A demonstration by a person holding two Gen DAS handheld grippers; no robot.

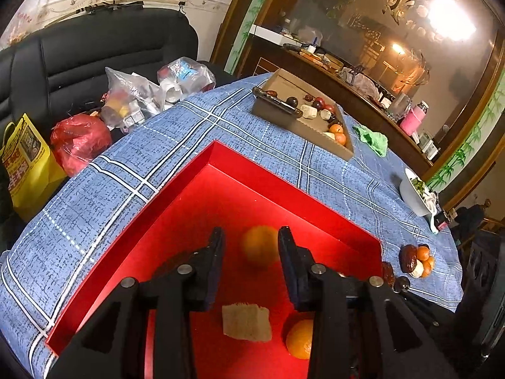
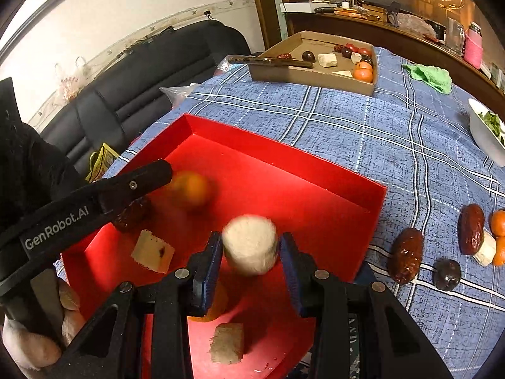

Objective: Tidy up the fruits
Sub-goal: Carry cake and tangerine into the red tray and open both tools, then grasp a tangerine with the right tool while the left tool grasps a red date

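A red tray (image 1: 189,195) lies on the blue checked tablecloth. My left gripper (image 1: 251,243) is open above it; a blurred orange (image 1: 260,246) lies in the tray between and beyond its fingertips. A beige cube (image 1: 246,322) and a second orange (image 1: 300,338) lie nearer. In the right wrist view my right gripper (image 2: 249,246) is shut on a white cylindrical piece (image 2: 251,243) over the red tray (image 2: 315,170). The left gripper (image 2: 135,186) reaches in from the left beside the blurred orange (image 2: 189,189). A cube (image 2: 153,252), a date and another cube (image 2: 228,342) lie in the tray.
A cardboard box (image 2: 315,77) with several fruits and a phone on its rim sits at the far side. Loose dates (image 2: 405,255), a plum (image 2: 446,274) and oranges lie right of the tray. A white bowl (image 2: 486,139) and green cloth (image 2: 430,77) are further right. Sofa and bags are at left.
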